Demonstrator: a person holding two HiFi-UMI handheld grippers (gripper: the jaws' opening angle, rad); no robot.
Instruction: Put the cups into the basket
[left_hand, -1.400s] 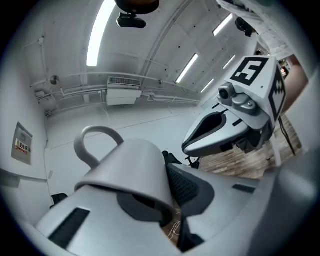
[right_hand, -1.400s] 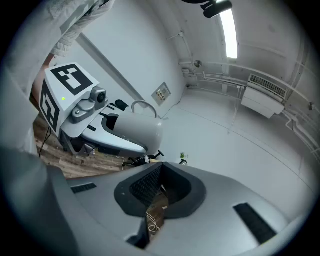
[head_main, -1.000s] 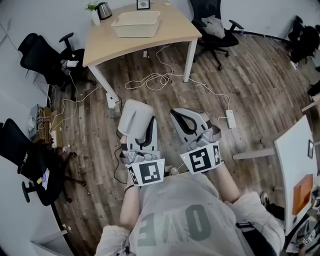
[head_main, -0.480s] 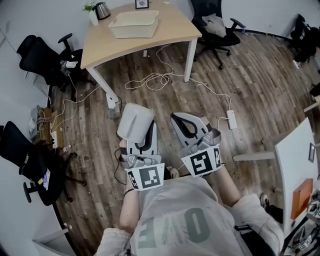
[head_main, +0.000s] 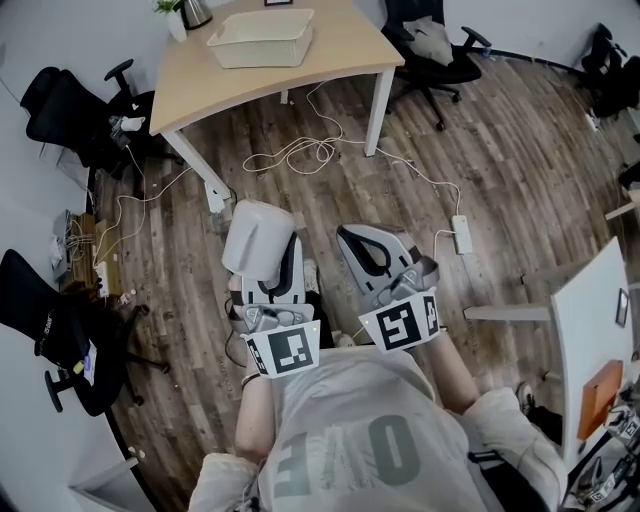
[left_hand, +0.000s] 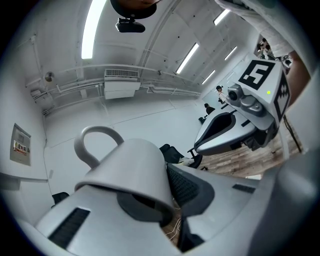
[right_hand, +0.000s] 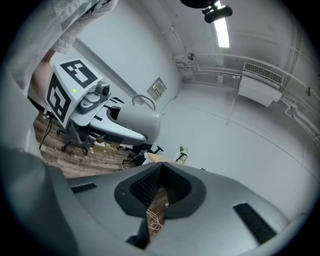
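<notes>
— Progress on the cups?
— One white cup (left_hand: 131, 170) is in hand, and none is delivered that I can see. The left gripper (head_main: 272, 265) is clamped on it near the rim. The cup is tipped with its mouth toward the gripper and its handle arching up on the far side.
— And the other claw?
— The right gripper (right_hand: 159, 175) is closed, tips meeting, with nothing between them. It is held just beside the left one.
— Where's the basket?
— On the wooden table (head_main: 345, 55), well apart from both grippers, across a floor strewn with cables (head_main: 300, 155). The basket (head_main: 255, 55) looks bare inside, though it is small in the head view.
— So what remains?
— Nearly everything, I'd judge: carry this cup over, lower it in, let go. No other cups show anywhere.
</notes>
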